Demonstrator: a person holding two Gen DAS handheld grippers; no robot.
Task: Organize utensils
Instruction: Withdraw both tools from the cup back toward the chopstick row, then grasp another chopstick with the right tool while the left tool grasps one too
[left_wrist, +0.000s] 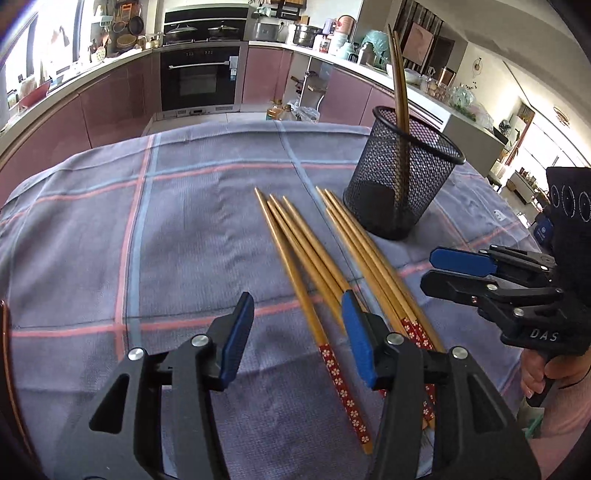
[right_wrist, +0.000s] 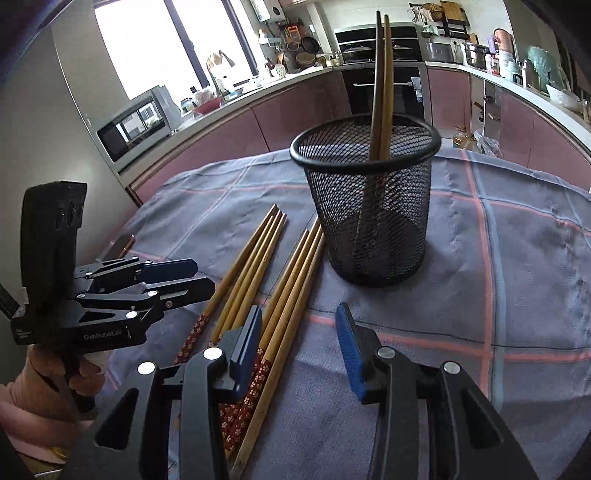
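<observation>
Left gripper (left_wrist: 297, 325): jaws apart, nothing between the pads. Its right blue pad (left_wrist: 356, 341) stands over the loose chopsticks without a visible grip on any of them; the left pad is above bare cloth.

Right gripper (right_wrist: 299, 345): jaws apart, nothing clamped. Its left pad (right_wrist: 247, 341) overlaps the red-patterned ends of the chopsticks in view; contact cannot be confirmed. The right pad is over bare cloth. In the left wrist view this gripper appears side-on at the right edge of the table, its 2 fingers stacked close one above the other.

Loose chopsticks (left_wrist: 314, 273): wooden, with red flower-patterned grip ends, lying flat on the checked tablecloth (left_wrist: 147, 229) in 2 loose bundles side by side, tips toward the far edge, patterned ends toward the near edge under the grippers.

Mesh cup (right_wrist: 369, 214): black, upright, just beyond the chopstick tips toward the far right of the table. 2 chopsticks (right_wrist: 382, 92) stand inside it, leaning against the rim.

A person's hand (right_wrist: 86, 373) holds the left gripper's handle at the near left.
</observation>
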